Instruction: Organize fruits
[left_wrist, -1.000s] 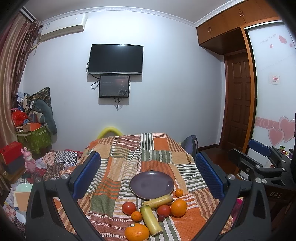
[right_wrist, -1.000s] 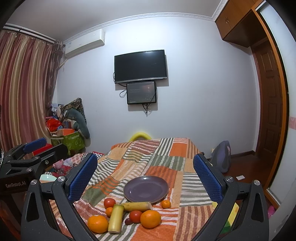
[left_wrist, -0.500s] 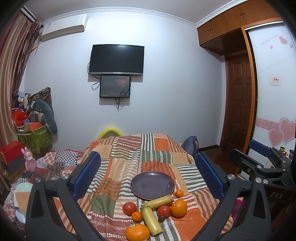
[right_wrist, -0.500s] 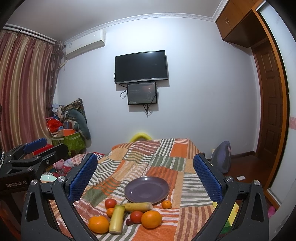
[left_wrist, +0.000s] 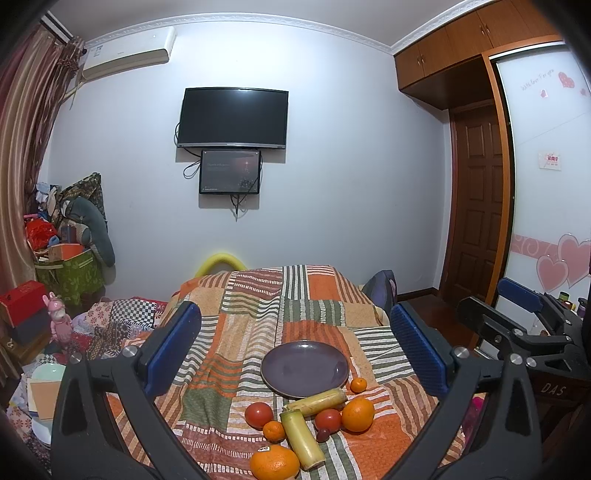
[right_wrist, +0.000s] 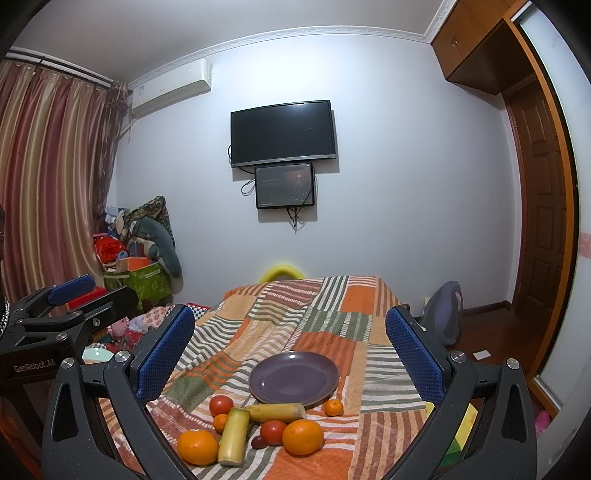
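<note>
An empty purple plate (left_wrist: 305, 368) (right_wrist: 293, 377) lies on a striped orange and green cloth. In front of it lie two big oranges (left_wrist: 357, 414) (right_wrist: 197, 446), two red tomatoes (left_wrist: 259, 415) (right_wrist: 221, 405), small mandarins (left_wrist: 358, 384) (right_wrist: 333, 407), two yellow-green cane pieces (left_wrist: 301, 439) (right_wrist: 275, 412) and a small dark fruit (right_wrist: 258, 441). My left gripper (left_wrist: 295, 350) is open and empty, held above and short of the fruit. My right gripper (right_wrist: 290, 350) is open and empty too, and shows at the right of the left wrist view (left_wrist: 524, 317).
The cloth (left_wrist: 258, 321) drapes a table that ends toward the far wall. Piled clutter and a green box (left_wrist: 68, 273) stand at the left. A dark bag (right_wrist: 443, 314) and a wooden door (left_wrist: 476, 229) are at the right.
Both views have shifted only slightly; the fruit and the plate have not moved and both grippers stay open.
</note>
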